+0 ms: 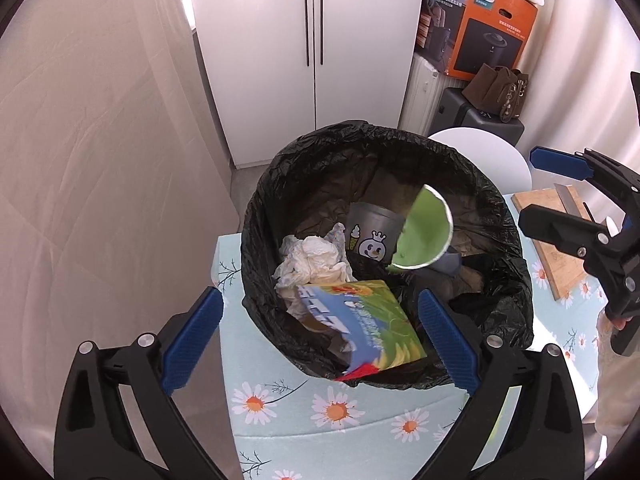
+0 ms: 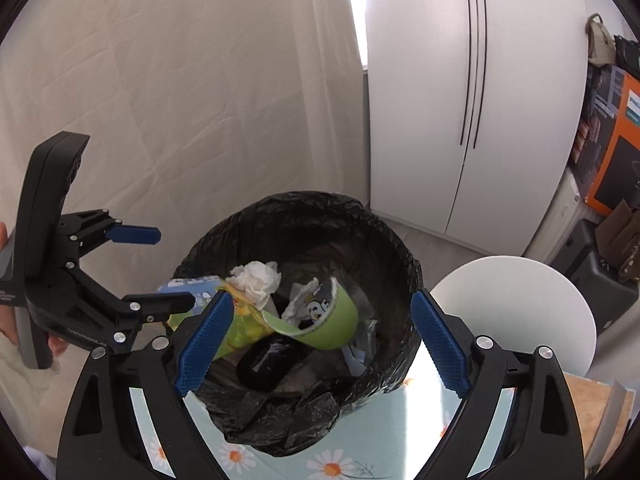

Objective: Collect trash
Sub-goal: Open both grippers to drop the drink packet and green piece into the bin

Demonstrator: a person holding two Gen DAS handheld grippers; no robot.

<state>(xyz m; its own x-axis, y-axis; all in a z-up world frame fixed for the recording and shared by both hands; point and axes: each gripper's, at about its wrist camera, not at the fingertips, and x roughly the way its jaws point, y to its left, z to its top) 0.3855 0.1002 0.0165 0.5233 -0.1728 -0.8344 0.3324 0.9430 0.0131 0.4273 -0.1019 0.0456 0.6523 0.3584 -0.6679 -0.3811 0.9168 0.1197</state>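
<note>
Both claws, left gripper (image 1: 320, 344) and right gripper (image 2: 322, 342), gape empty over black-bagged round bin (image 1: 516, 292). Green paper cup (image 1: 426, 234) and glossy snack packet (image 1: 360, 320) inside it. Likely light, crushable; pinch cup rim.

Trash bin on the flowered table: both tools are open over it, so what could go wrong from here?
1. The snack packet leans on the near rim of the trash bin; it may slide out.
2. The bin sits near the table edge, so a bump from the left tool or right tool could tip it.
</note>
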